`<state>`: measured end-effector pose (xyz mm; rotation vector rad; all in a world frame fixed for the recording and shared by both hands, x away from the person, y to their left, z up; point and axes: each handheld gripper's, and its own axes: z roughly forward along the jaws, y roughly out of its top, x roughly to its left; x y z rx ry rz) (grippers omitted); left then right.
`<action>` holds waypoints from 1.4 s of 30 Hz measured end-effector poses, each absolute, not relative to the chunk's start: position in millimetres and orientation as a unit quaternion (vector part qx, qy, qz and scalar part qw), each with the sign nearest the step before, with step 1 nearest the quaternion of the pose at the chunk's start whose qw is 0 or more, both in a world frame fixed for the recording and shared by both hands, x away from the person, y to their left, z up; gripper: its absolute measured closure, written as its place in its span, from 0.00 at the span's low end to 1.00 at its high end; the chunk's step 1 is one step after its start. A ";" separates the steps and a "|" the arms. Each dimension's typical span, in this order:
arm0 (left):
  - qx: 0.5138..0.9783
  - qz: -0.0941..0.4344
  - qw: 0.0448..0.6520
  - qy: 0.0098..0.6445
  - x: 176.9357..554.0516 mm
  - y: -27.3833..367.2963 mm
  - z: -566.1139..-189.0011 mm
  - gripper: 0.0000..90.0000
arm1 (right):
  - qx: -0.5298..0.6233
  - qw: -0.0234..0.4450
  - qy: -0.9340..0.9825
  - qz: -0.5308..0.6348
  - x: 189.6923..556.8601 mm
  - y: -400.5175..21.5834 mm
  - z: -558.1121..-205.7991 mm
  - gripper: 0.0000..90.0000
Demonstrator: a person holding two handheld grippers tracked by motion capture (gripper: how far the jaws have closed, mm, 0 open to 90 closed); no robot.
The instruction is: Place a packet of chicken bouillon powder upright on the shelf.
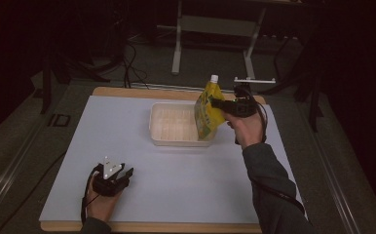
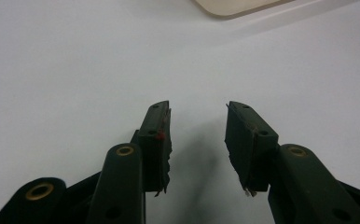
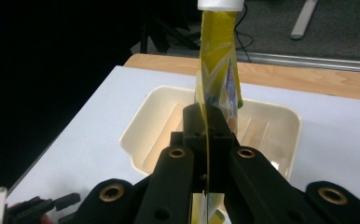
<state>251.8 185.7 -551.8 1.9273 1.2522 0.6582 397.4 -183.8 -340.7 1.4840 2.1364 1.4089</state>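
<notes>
A yellow spouted pouch [image 1: 208, 109] with a white cap hangs upright over the right end of a cream plastic tray [image 1: 169, 141]. My right gripper [image 1: 218, 104] is shut on the pouch's edge, held level above the tray. In the right gripper view the pouch [image 3: 218, 70] rises thin and edge-on from between the closed jaws, with the tray [image 3: 143, 133] below it. My left gripper [image 1: 126, 174] rests near the table's front left, open, with nothing between its fingers [image 2: 158, 135]. A corner of the tray [image 2: 236, 7] shows far ahead in the left gripper view.
A white sheet [image 1: 127, 146] covers the wooden table [image 1: 122, 91]. Beyond the table's far edge stand a desk frame's legs [image 1: 177, 48] and cables on a dark floor.
</notes>
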 end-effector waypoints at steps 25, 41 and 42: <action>0.750 0.256 0.367 0.487 251.7 185.6 -551.8 0.67 | 0.521 0.139 0.712 0.450 405.4 -191.7 -346.2 1.00; 0.751 0.256 0.366 0.487 251.8 185.7 -551.7 0.67 | 0.536 0.147 0.706 0.439 413.3 -189.6 -355.5 1.00; 0.751 0.256 0.366 0.487 251.8 185.7 -551.7 0.67 | 0.536 0.147 0.706 0.439 413.3 -189.6 -355.5 1.00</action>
